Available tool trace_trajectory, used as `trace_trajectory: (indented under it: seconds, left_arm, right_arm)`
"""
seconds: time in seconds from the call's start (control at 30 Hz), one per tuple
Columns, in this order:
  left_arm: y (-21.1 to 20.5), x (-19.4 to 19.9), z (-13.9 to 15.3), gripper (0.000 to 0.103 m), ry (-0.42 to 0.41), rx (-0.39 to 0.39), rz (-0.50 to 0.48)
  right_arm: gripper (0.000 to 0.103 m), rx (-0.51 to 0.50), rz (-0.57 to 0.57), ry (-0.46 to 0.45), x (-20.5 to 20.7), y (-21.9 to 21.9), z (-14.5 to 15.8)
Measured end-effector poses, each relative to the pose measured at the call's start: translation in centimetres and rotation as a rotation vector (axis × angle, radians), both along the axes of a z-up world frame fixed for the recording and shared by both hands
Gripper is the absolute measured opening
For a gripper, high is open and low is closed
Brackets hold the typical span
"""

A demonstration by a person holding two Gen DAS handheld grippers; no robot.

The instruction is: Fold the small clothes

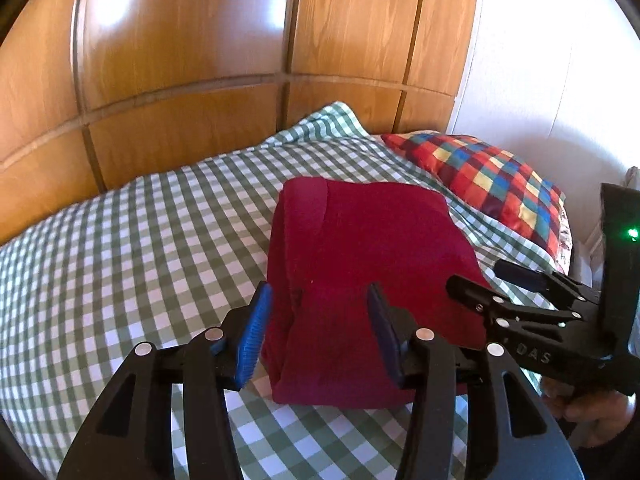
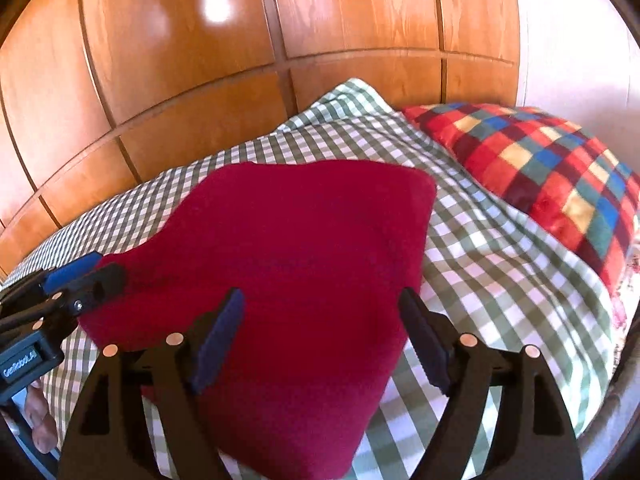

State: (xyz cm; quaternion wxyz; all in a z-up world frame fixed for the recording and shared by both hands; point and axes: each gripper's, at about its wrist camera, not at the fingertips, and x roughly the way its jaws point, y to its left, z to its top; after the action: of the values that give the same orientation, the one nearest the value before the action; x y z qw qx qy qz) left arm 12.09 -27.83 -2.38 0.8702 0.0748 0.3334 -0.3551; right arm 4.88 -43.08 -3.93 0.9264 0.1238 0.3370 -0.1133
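Observation:
A dark red folded garment point(image 1: 360, 264) lies on the green checked bedspread point(image 1: 132, 248); it also fills the middle of the right wrist view point(image 2: 296, 264). My left gripper point(image 1: 320, 304) is open, its blue-padded fingers apart above the garment's near left part, holding nothing. My right gripper point(image 2: 320, 312) is open above the garment's near right edge, holding nothing. The right gripper also shows at the right of the left wrist view point(image 1: 480, 280), and the left gripper at the left of the right wrist view point(image 2: 96, 272).
A multicoloured checked pillow point(image 2: 552, 184) lies at the back right of the bed. A glossy wooden wardrobe point(image 1: 240, 60) stands close behind the bed. A white wall point(image 1: 552, 80) is at the right.

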Motion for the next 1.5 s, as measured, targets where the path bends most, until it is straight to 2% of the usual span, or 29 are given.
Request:
trace_trajectory:
  seconds: [0.13,0.2,0.23,0.4,0.53,0.63,0.7,0.87,1.0,1.13,1.3,1.5]
  left_arm:
    - [0.5,-0.6,0.8,0.049,-0.002,-0.017,0.012]
    - [0.9,-1.0,1.1,0.060,-0.007,-0.028,0.028]
    - [1.1,-1.1,1.2,0.061,-0.013,-0.034,0.036]
    - [1.3,-1.5,1.4,0.061,-0.024,-0.020,0.057]
    - [1.3,-1.9,1.5,0.061,-0.039,0.004,0.083]
    - [1.5,-2.5,1.8,0.062,-0.064,0.018,0.101]
    - [1.8,-2.9,2.1,0.070,-0.063,0.014,0.108]
    - [2.8,-4.4,2.7,0.080,-0.087,0.008,0.143]
    - [4.0,-5.7,3.1,0.088,-0.090,-0.002,0.180]
    - [5.2,-6.2,3.2,0.091,-0.081,-0.011,0.222]
    - [6.6,-6.8,3.6,0.099,-0.077,-0.025,0.264]
    - [7.1,-7.6,4.1,0.099,-0.090,-0.020,0.275]
  right_arm:
    - [0.080,0.000,0.008,-0.010,-1.8,0.4,0.5]
    - [0.080,0.008,0.011,-0.006,-2.4,0.6,0.4]
    - [0.080,0.002,0.009,-0.004,-2.7,0.9,0.2]
    - [0.083,-0.022,-0.016,0.064,-2.6,1.4,-1.9]
    - [0.087,-0.004,-0.039,0.075,-2.4,1.2,-3.0]
    - [0.088,-0.003,-0.048,0.074,-2.7,1.2,-2.4]
    - [0.090,-0.003,-0.067,0.065,-3.2,1.4,-1.7]
    - [0.100,-0.020,-0.156,0.019,-5.0,2.1,0.5]
    - [0.101,-0.029,-0.214,-0.006,-6.3,2.8,1.7]
    - [0.101,-0.064,-0.266,0.000,-7.1,3.9,2.6]
    - [0.101,-0.103,-0.276,-0.013,-7.9,5.8,3.6]
    - [0.101,-0.116,-0.273,-0.023,-8.4,7.1,4.3]
